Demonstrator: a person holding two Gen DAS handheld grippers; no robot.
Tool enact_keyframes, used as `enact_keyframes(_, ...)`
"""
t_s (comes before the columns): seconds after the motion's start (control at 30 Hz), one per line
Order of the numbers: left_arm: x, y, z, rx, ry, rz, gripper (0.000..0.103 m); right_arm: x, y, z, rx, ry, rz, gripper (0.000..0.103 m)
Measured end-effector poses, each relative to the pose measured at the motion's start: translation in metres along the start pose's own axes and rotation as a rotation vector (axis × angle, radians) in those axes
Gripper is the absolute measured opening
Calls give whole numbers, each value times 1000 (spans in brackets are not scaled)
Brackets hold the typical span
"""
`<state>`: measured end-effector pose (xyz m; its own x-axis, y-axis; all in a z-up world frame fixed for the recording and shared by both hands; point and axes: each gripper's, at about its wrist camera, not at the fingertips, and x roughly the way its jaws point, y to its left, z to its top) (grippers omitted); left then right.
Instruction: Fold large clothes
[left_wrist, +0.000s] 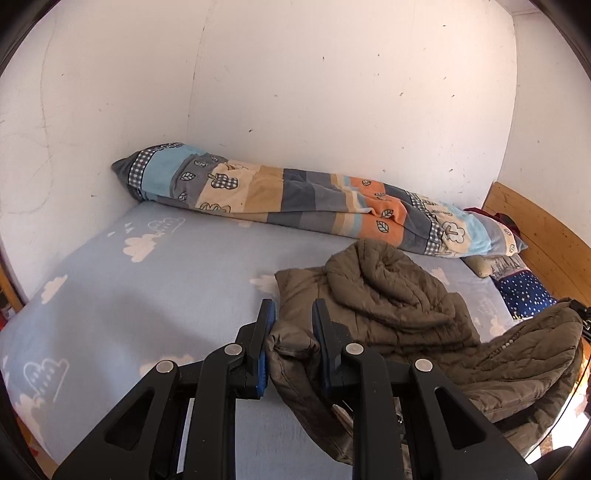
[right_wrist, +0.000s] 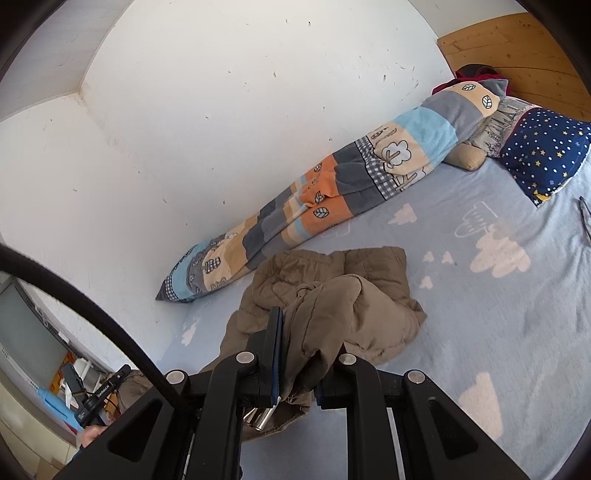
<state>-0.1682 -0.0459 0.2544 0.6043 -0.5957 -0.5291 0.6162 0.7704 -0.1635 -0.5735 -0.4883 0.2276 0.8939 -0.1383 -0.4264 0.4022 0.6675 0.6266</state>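
An olive-brown quilted jacket (left_wrist: 391, 295) lies crumpled on the light blue cloud-print bed sheet (left_wrist: 155, 295). My left gripper (left_wrist: 293, 314) is shut on a bunched edge of the jacket, and the fabric hangs down between its blue pads. In the right wrist view the same jacket (right_wrist: 354, 310) is lifted at its near side. There my right gripper (right_wrist: 308, 334) is shut on a fold of it. The fabric drapes over the right finger and hides its tip. A metal zipper pull hangs below the left pad.
A rolled patchwork blanket (left_wrist: 295, 195) lies along the white wall. Pillows (right_wrist: 546, 147) sit by the wooden headboard (right_wrist: 517, 48). A black cable (right_wrist: 92, 306) crosses the right wrist view at the left. Bare sheet (right_wrist: 498, 295) lies right of the jacket.
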Motion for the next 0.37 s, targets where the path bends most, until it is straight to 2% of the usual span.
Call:
enact_keyframes(0.17,33,4,25,-14,13,-2,20,26,4,26,-1,4,-3,14)
enact_keyframes(0.37,97,7,65,-30,41,-23,15,76,8,68,-10,20,-20,14)
